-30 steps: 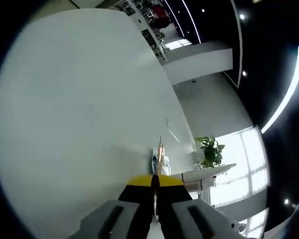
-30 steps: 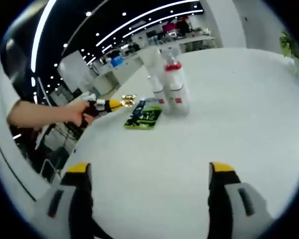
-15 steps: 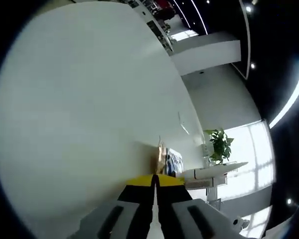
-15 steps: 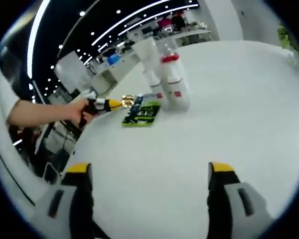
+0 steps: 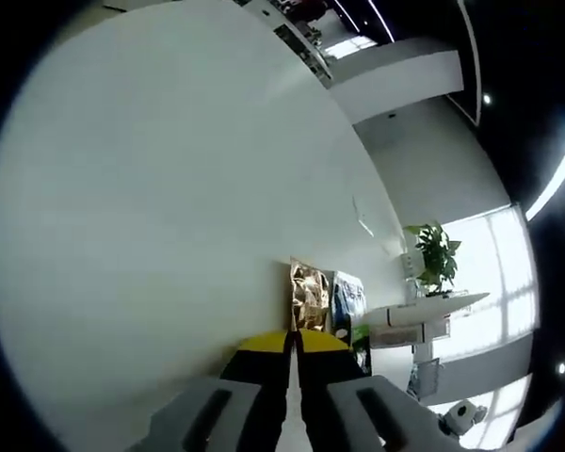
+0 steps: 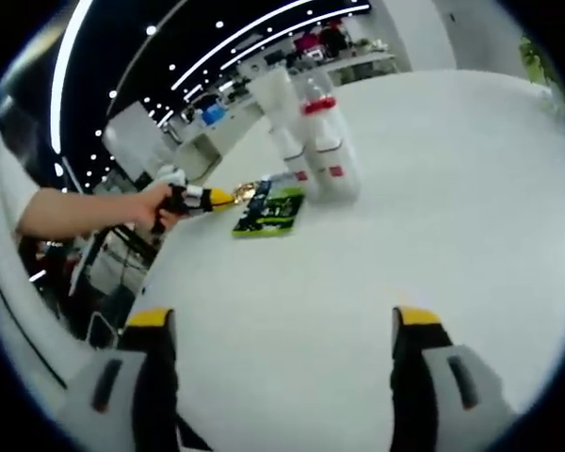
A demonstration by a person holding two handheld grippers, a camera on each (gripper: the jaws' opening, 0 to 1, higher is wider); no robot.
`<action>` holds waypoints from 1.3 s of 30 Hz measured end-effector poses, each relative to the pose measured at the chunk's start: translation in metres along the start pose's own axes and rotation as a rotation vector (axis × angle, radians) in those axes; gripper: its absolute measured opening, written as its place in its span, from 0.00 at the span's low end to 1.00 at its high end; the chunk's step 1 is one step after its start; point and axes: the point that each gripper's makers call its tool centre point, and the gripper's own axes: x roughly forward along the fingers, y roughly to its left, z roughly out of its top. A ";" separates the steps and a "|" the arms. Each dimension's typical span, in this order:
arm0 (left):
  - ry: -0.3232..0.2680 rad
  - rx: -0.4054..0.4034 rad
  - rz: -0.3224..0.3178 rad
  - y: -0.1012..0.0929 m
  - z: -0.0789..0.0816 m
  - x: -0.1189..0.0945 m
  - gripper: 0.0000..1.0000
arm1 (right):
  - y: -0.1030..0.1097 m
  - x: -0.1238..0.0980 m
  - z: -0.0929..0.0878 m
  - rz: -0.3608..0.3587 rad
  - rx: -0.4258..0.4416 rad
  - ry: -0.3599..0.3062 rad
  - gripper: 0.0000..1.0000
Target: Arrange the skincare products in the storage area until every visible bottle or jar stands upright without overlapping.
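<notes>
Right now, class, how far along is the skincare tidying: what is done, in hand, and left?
Done: the clear red-capped bottle and the white bottles beside it stand upright. In hand: the left gripper is shut on a shiny gold sachet. Left: the flat green-and-black packet lies on the white table; the right gripper is open, holding nothing.

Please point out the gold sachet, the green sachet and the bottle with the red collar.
gold sachet (image 5: pixel 308 295), left gripper view, middle of its foil face.
green sachet (image 6: pixel 269 213), right gripper view, its printed face.
bottle with red collar (image 6: pixel 328 155), right gripper view, its body.
</notes>
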 end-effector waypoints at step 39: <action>-0.131 0.179 0.159 0.020 -0.028 -0.101 0.29 | 0.028 0.005 -0.001 0.079 -0.070 -0.008 0.91</action>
